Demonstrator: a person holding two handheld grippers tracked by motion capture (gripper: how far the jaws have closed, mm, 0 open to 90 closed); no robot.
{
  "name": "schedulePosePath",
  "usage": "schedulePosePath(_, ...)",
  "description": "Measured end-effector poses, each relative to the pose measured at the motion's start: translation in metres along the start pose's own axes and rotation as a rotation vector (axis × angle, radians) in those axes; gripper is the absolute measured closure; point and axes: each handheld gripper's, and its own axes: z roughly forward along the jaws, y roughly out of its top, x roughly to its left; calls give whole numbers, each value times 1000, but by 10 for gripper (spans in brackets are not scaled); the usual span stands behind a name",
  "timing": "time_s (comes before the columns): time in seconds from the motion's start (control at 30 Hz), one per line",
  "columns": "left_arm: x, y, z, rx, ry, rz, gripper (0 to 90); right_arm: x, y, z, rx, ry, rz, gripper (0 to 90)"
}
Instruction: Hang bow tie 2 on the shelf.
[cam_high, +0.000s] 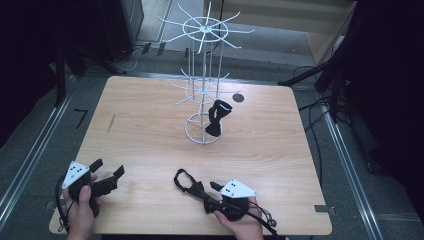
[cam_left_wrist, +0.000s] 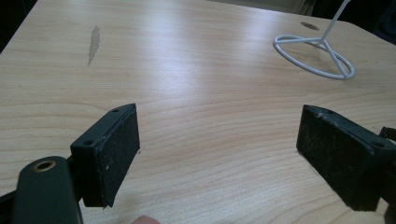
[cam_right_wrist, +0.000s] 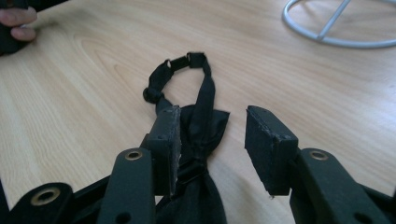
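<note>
A black bow tie (cam_high: 187, 181) with its strap looped lies flat on the wooden table (cam_high: 145, 115) near the front edge. My right gripper (cam_high: 205, 192) is open and low over it. In the right gripper view the bow tie (cam_right_wrist: 201, 122) lies between the jaws of the right gripper (cam_right_wrist: 212, 135), against the left pad, with a gap to the right pad. A second black bow tie (cam_high: 217, 118) hangs on the white wire rack (cam_high: 205, 80) at the table's middle. My left gripper (cam_high: 107, 168) (cam_left_wrist: 219, 144) stands open at the front left, with only bare wood between its pads.
The rack's round base ring (cam_left_wrist: 334, 55) (cam_right_wrist: 333, 19) rests on the table beyond both grippers. A dark streak (cam_high: 111, 122) marks the wood at the left. A small round hole (cam_high: 238, 97) sits behind the rack. Cables and dark stands surround the table.
</note>
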Motion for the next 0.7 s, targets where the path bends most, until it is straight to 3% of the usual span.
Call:
schedulePosePath(0.33,0,0,0,1,1,1,141,3,-4,7,74,36,2,555)
schedulePosePath(0.7,0,0,0,0,0,1,141,6,-7,13,131,15,-33,581)
